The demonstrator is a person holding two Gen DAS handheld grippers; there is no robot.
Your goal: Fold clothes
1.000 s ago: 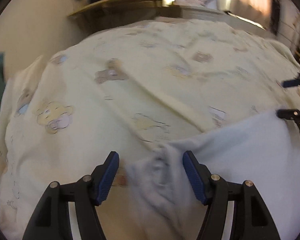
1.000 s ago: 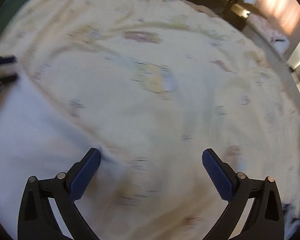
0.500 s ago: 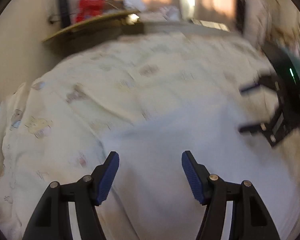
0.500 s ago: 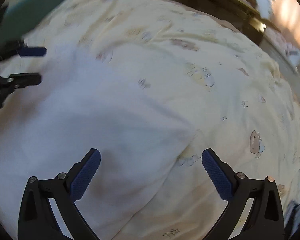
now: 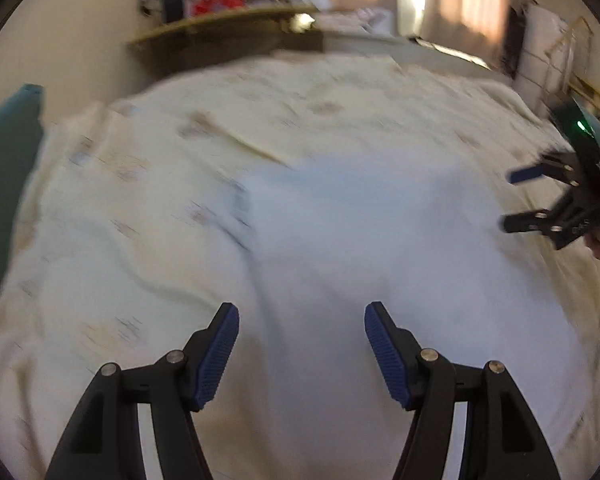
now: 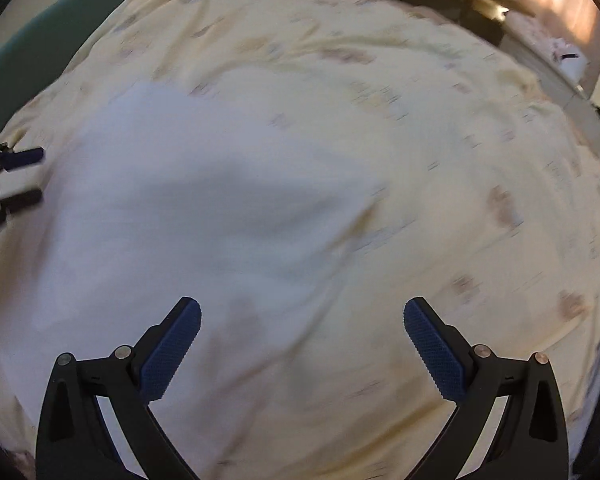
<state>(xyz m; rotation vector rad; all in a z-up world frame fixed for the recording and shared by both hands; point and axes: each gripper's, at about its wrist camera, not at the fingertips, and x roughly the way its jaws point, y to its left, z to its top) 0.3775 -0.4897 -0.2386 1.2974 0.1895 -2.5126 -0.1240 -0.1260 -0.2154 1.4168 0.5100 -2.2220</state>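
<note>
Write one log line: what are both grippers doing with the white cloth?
left gripper: open, empty | right gripper: open, empty | white cloth: flat on bed, unheld

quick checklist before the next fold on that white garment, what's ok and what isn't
1. Left gripper open, nothing between pads: ok.
2. Right gripper open and empty: ok.
3. White garment lying on the cream bedspread, not held: ok.
4. Garment flat, free of creases: cannot tell, pictures blurred.
5. Garment's edges and corners located for a grasp: cannot tell.
6. Grippers apart from each other: ok.
</note>
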